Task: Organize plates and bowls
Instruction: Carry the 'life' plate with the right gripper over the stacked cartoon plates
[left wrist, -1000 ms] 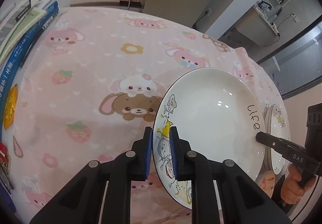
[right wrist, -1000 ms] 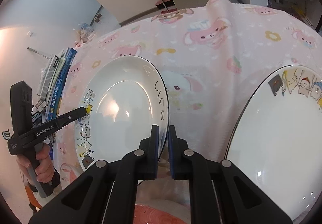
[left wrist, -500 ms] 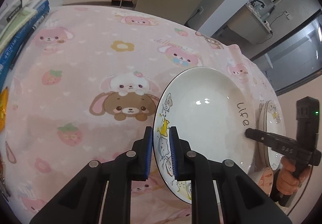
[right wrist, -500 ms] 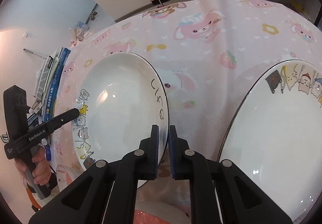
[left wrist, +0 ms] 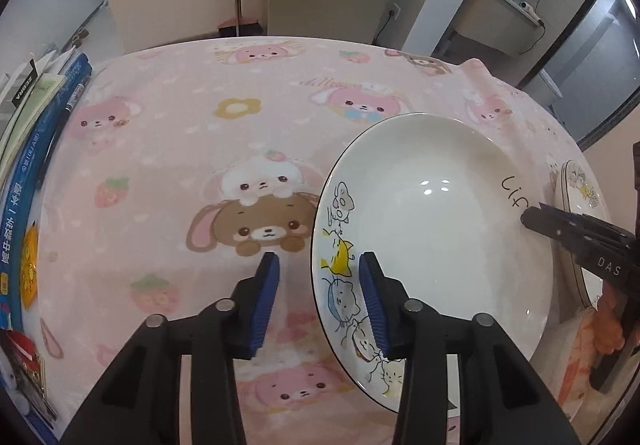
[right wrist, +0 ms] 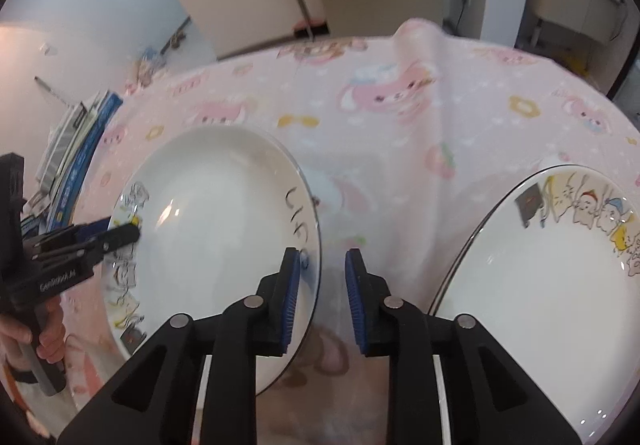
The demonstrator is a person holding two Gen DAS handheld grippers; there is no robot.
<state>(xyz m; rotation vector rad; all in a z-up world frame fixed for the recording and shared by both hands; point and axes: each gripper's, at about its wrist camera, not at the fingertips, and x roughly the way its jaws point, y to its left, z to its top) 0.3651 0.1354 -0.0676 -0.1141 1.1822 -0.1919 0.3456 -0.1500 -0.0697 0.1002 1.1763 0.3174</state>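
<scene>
A white plate (left wrist: 432,229) with cat drawings and the word "Life" lies over the pink cartoon tablecloth (left wrist: 192,149). My left gripper (left wrist: 319,255) straddles its cat-side rim. Its jaws are opening and the blue pads (left wrist: 266,301) stand off the rim. My right gripper (right wrist: 322,251) straddles the "Life" side of the same plate (right wrist: 216,229). Those jaws are opening too, with the rim loose between them. Each gripper shows in the other's view, the right gripper (left wrist: 536,219) and the left gripper (right wrist: 120,235). A second cat plate (right wrist: 540,297) lies to the right.
Books (left wrist: 28,181) are stacked along the table's left edge. A dish with an orange pattern (left wrist: 584,357) sits at the near right, partly under the plate. The second plate (left wrist: 578,205) peeks out behind the right gripper. A hand (right wrist: 44,337) holds the left gripper's handle.
Both grippers were shut on opposite rims of the "Life" plate. Both have since spread their jaws and let go of it. The hands have hardly moved.
</scene>
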